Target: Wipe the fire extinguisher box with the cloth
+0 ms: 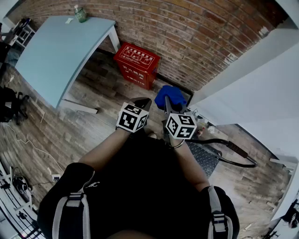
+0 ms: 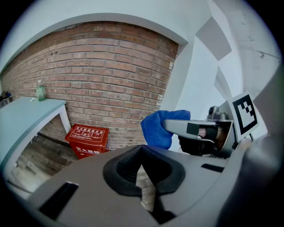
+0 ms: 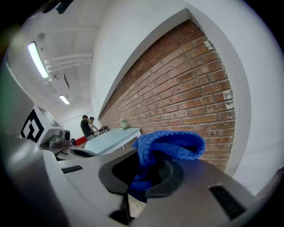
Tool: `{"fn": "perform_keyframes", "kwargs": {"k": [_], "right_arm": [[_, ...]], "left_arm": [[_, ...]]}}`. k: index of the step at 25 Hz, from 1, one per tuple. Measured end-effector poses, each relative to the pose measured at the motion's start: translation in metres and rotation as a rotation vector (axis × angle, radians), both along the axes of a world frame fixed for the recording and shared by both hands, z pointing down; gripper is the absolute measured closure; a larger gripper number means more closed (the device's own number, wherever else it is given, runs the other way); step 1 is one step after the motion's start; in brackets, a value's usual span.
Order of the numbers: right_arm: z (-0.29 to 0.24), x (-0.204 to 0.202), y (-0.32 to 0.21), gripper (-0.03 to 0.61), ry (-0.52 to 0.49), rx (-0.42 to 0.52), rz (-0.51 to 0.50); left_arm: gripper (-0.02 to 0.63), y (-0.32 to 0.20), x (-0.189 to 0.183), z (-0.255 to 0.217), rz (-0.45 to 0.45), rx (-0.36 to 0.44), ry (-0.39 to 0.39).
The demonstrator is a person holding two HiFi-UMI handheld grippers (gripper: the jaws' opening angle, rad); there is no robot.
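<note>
Black sleeves and two strapped shoulders fill the bottom of the head view, with both forearms reaching toward 12 o'clock. At their ends sit the two marker cubes, side by side near the centre.

The right hand-held gripper [image 1: 169,103] is clamped on the blue cloth [image 1: 170,96]. In its own view the cloth [image 3: 171,148] is pinched between the black pads, with a thick fold bulging over the top of the jaws and a tail hanging below. The left hand-held gripper [image 1: 142,101] carries nothing. In the left gripper view its [image 2: 143,153] pads meet at the tip, and only floor boards show through the gap beneath them. From there the right hand-held gripper [image 2: 167,126] lies at 2 o'clock, with the cloth [image 2: 156,129] draped off its front.

The red fire extinguisher box [image 1: 137,64] stands on the wooden floor [image 1: 93,95] against the brick wall [image 1: 187,32], at 11 o'clock from the grippers and well apart from the cloth. It has white print on its lid and front.

A light blue counter [image 1: 56,51] stretches away at 10 o'clock, its white leg just beside the box. A green bottle [image 1: 80,14] stands upright on its far edge. In the right gripper view two people [image 3: 87,125] stand far off at 10 o'clock, beyond the counter [image 3: 113,139].
</note>
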State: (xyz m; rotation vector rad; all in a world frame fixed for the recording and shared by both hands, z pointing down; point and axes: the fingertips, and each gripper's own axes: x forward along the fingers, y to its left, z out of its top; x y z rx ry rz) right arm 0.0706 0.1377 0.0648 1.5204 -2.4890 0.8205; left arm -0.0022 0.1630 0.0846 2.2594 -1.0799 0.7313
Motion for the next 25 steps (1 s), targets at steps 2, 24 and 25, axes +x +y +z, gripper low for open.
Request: {"fn": "perform_keyframes", "kwargs": {"k": [2,24,25], "right_arm": [[-0.001,0.000,-0.013,0.532,-0.025,0.026,0.007],[0.102,-0.055,-0.150,0.532,0.254,-0.270,-0.081],[0.098,-0.057,-0.158,0.532,0.280,-0.265,-0.084]], "left_arm": [[0.615,-0.009,-0.004,-0.001,-0.018,0.010,0.014],[0.617,-0.193,-0.051,0.032,0.117,-0.121,0.146],[0.617,-0.199,-0.056,0.031,0.113,-0.129,0.151]]}}
